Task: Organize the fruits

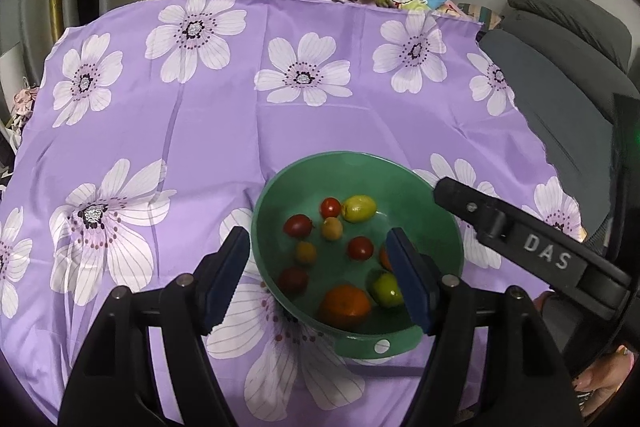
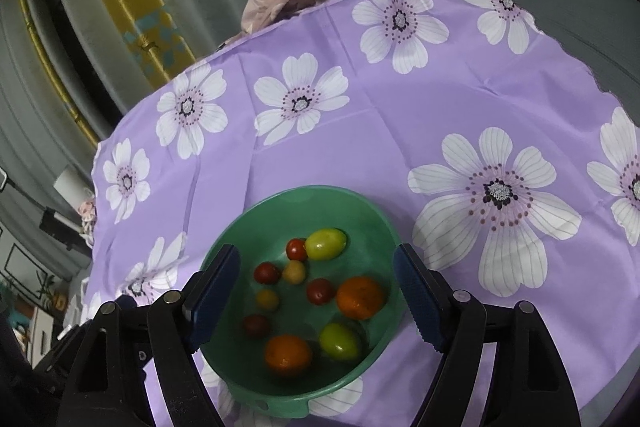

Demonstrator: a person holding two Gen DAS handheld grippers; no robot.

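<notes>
Right wrist view: a green bowl [image 2: 376,227] sits on the purple flowered tablecloth [image 2: 400,131], its small tab handle toward the camera. Inside lie two oranges [image 2: 361,297], two green oval tomatoes [image 2: 325,243] with long axes roughly crosswise, four red cherry tomatoes [image 2: 320,291] and two yellow ones [image 2: 295,271]. Right gripper [image 2: 316,297] hangs above the bowl, jaws wide apart, empty. Left gripper [image 1: 320,277] likewise spread, holding nothing.

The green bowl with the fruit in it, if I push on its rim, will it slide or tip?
The green bowl would probably slide, since it sits on a smooth-looking purple tablecloth that may bunch up. Its rounded, sloping wall suggests it could rock. The loose round fruits, like the orange, would likely roll inside.
</notes>
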